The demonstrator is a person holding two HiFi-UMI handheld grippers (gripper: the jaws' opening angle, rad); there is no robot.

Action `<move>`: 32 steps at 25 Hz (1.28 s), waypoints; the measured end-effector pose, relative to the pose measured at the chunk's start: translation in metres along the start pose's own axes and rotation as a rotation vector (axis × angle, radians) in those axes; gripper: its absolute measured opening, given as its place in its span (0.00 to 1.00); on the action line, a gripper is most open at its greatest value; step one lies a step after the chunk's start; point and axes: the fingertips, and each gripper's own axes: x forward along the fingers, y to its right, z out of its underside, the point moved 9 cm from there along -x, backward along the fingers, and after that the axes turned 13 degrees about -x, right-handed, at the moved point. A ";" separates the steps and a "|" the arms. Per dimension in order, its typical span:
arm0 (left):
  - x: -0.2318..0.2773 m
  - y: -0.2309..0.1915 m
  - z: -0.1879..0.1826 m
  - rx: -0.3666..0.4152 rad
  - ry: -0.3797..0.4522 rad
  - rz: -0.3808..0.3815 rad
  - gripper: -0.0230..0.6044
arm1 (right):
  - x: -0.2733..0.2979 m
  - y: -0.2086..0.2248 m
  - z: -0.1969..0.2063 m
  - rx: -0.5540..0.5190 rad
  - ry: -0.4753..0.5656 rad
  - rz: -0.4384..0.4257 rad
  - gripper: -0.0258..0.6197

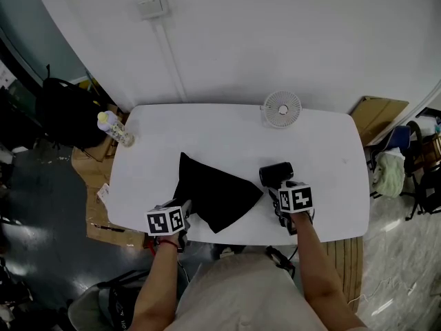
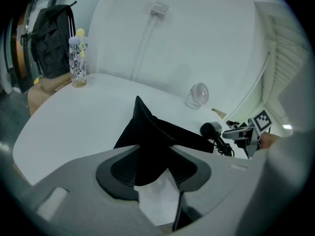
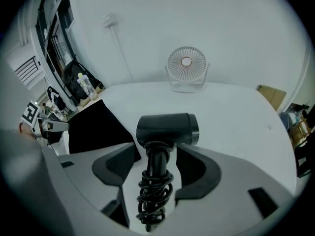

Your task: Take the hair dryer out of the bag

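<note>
The black hair dryer (image 1: 275, 174) lies on the white table (image 1: 207, 129), outside the bag, with its cord coiled round the handle. In the right gripper view its handle (image 3: 156, 166) runs between the jaws of my right gripper (image 3: 157, 170). The jaws stand wide, with a gap on both sides. To the dryer's left the black cloth bag (image 1: 215, 193) lies flat and limp. My left gripper (image 2: 153, 171) is at the bag's near corner (image 2: 147, 161). Its jaws are apart, with the cloth loose between them. In the head view both grippers (image 1: 180, 211) (image 1: 281, 192) are at the table's near edge.
A small white desk fan (image 1: 281, 109) stands at the table's far edge. A patterned bottle (image 1: 114, 128) stands at the far left corner. A black backpack (image 1: 65, 109) and cardboard sit on the floor to the left. More clutter lies to the right.
</note>
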 end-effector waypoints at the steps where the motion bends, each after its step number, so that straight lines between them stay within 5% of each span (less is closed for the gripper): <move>1: -0.001 0.000 0.000 0.009 0.003 -0.005 0.29 | -0.006 0.001 -0.001 0.004 0.017 0.005 0.46; 14: -0.048 0.020 -0.010 0.200 0.128 -0.017 0.33 | -0.072 -0.014 0.008 -0.001 0.182 0.006 0.46; 19: -0.079 0.047 -0.006 0.238 0.186 0.066 0.33 | -0.106 -0.040 0.007 -0.043 0.262 -0.029 0.45; 27: -0.129 0.099 0.016 0.273 0.258 0.281 0.32 | -0.164 -0.082 0.018 -0.073 0.398 -0.072 0.14; 32: -0.159 0.114 0.022 0.300 0.305 0.372 0.15 | -0.196 -0.106 0.018 -0.090 0.524 -0.084 0.08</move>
